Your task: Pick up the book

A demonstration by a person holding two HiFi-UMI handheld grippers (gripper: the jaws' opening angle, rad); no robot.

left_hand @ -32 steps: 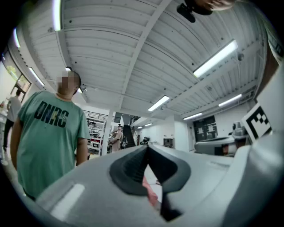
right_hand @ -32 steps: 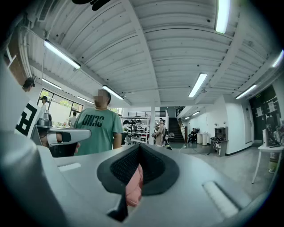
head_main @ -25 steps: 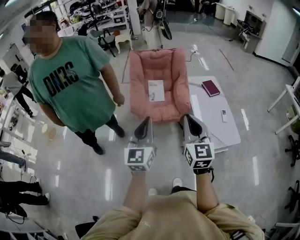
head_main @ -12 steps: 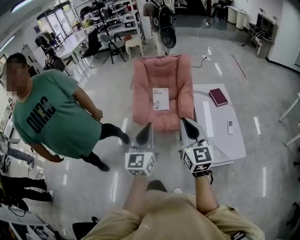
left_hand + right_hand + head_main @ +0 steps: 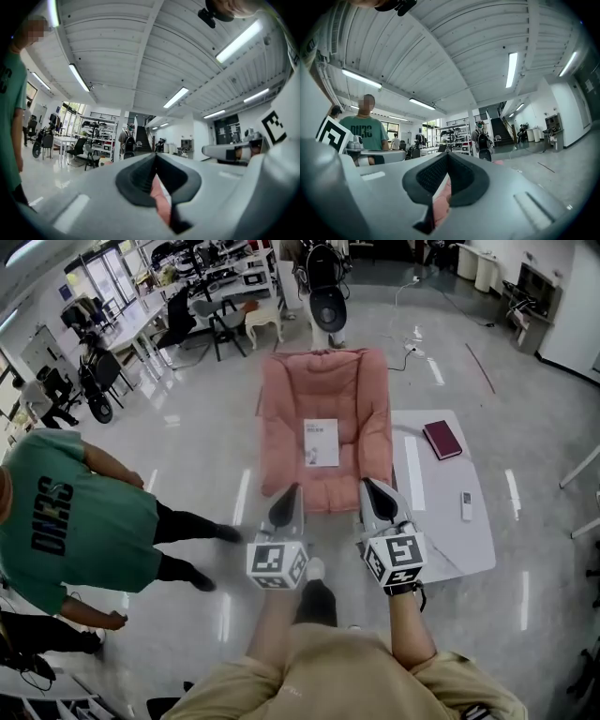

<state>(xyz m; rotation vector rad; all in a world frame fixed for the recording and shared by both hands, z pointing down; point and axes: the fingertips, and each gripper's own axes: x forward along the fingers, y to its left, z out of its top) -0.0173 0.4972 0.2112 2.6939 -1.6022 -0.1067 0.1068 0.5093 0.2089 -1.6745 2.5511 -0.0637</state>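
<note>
The thin white book (image 5: pixel 321 442) lies flat on the seat of the pink cushioned armchair (image 5: pixel 281 404), ahead of and between the left gripper (image 5: pixel 292 494) and right gripper (image 5: pixel 369 487), both clenched on nothing, its long axis pointing away, slightly nearer the left.

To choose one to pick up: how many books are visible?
2. White book on the pink armchair; dark red book on the white table. Others may be hidden.
</note>
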